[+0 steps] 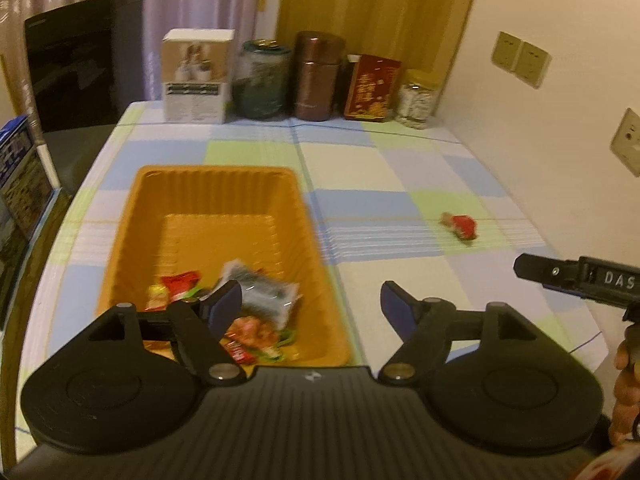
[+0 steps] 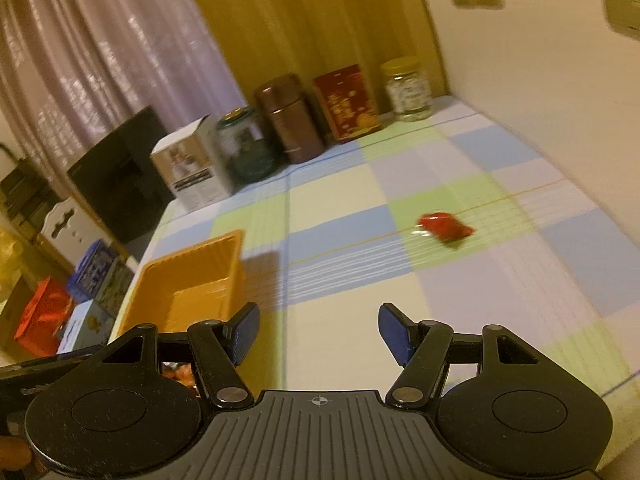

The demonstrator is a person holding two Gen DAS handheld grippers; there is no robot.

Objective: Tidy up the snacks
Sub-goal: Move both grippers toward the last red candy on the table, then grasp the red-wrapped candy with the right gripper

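Observation:
An orange tray [image 1: 216,184] sits on the checked tablecloth and holds several snack packets [image 1: 256,312] at its near end. It also shows in the right wrist view [image 2: 192,268]. A small red snack packet [image 1: 460,225] lies alone on the cloth to the right; in the right wrist view it lies ahead and to the right [image 2: 446,227]. My left gripper [image 1: 312,306] is open and empty over the tray's near right edge. My right gripper [image 2: 318,334] is open and empty above the cloth, short of the red packet. Part of the right gripper shows at the right edge of the left wrist view [image 1: 580,276].
A white box [image 1: 198,76], a green jar [image 1: 262,80], a brown canister [image 1: 318,76], a red box [image 1: 372,88] and a clear jar [image 1: 418,98] line the table's far edge. A wall runs along the right. A dark screen [image 1: 84,64] and boxes stand left of the table.

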